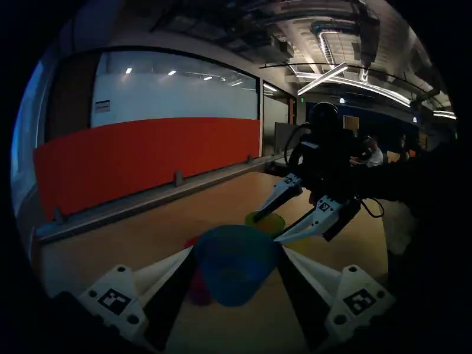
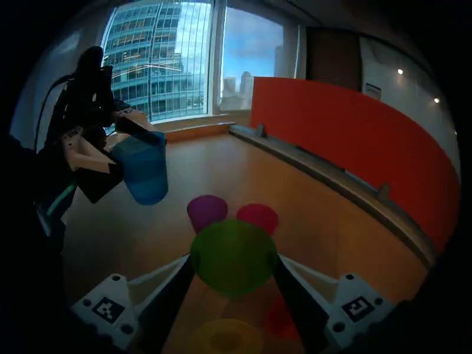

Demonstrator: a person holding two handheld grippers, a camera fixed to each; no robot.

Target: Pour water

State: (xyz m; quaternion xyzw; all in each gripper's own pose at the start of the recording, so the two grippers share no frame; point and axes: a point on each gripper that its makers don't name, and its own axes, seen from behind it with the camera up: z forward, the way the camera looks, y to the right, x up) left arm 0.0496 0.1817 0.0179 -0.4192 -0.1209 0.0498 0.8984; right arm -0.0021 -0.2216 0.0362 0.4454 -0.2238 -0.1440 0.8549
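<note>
Gripping a blue cup (image 1: 236, 277) between both fingers, the left gripper (image 1: 237, 252) holds it raised over the wooden table (image 1: 171, 227). The right gripper (image 2: 234, 262) clamps a green cup (image 2: 234, 251). A purple cup (image 2: 207, 211) and a red cup (image 2: 258, 217) stand just beyond it.
</note>
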